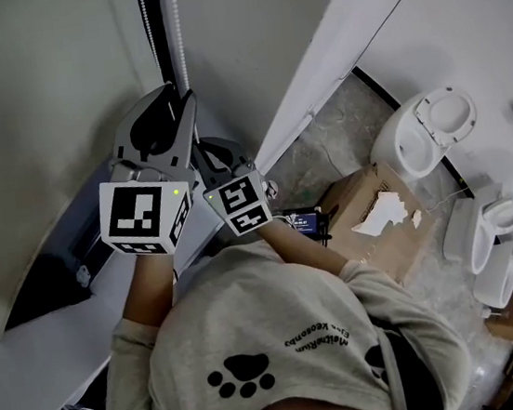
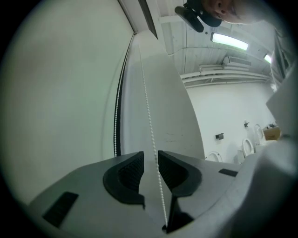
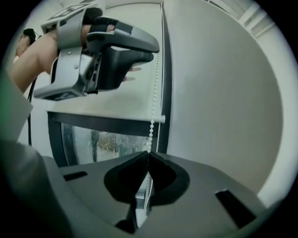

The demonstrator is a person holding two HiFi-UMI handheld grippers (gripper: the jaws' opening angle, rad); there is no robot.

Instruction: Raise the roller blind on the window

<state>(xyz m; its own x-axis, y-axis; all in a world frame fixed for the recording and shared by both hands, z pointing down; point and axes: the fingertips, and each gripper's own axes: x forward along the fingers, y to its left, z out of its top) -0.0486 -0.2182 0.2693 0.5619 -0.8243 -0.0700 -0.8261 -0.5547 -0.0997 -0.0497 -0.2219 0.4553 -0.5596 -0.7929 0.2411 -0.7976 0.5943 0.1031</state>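
Observation:
A white bead chain (image 1: 179, 31) hangs down beside the window's dark frame (image 1: 158, 25). My left gripper (image 1: 175, 96) is the upper one. It is open, and the chain (image 2: 148, 116) runs down between its fingers (image 2: 132, 169) without being pinched. My right gripper (image 1: 207, 148) sits just below it. In the right gripper view its jaws (image 3: 148, 154) are shut on the chain (image 3: 154, 88). The pale roller blind (image 3: 107, 104) ends in a bottom bar (image 3: 111, 117). Below the bar is wet window glass (image 3: 109, 142). The left gripper (image 3: 109, 53) shows above the blind's lower edge.
A white sloping sill or wall panel (image 1: 338, 39) runs to the right of the window. On the floor below stand white toilets (image 1: 425, 130) and an opened cardboard box (image 1: 380, 216). The person's own shirt (image 1: 276, 356) fills the lower part of the head view.

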